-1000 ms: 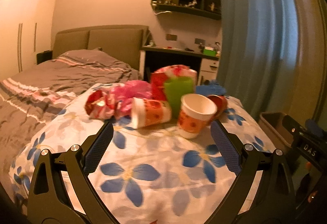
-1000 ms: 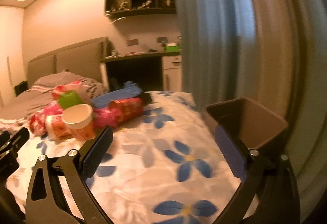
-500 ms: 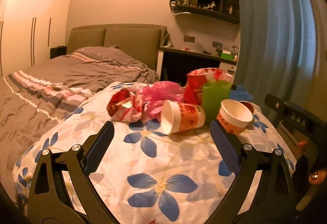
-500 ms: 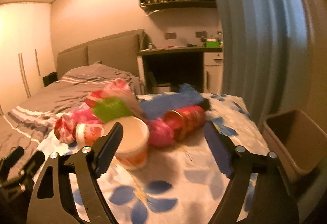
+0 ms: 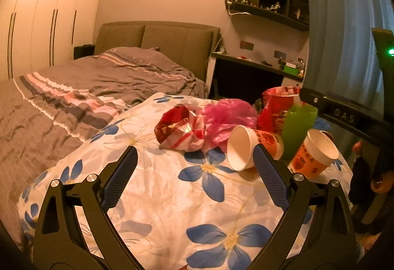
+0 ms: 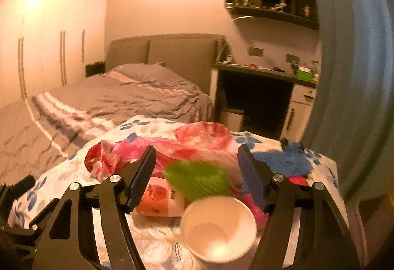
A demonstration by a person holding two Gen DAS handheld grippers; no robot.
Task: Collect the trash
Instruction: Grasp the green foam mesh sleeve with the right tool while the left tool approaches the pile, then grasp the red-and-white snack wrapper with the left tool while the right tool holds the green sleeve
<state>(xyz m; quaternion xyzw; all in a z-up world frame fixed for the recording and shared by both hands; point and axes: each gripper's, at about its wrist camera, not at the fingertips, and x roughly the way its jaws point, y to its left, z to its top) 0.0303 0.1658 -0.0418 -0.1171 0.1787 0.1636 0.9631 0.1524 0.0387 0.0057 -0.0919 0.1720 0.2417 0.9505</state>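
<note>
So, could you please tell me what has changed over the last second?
The right gripper swung from the bin toward the trash pile, jaws closing over the upright paper cup, not yet gripping. The left gripper drifted left, jaws open, holding nothing. The tipped cup, green cup and wrappers stayed put.

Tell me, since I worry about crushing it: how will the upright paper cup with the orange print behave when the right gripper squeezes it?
The upright paper cup looks empty and thin-walled, so it is probably light and may buckle under a hard squeeze. The right gripper is closing, pads not yet on it. Standing on the soft floral quilt, it could tip if nudged.
</note>
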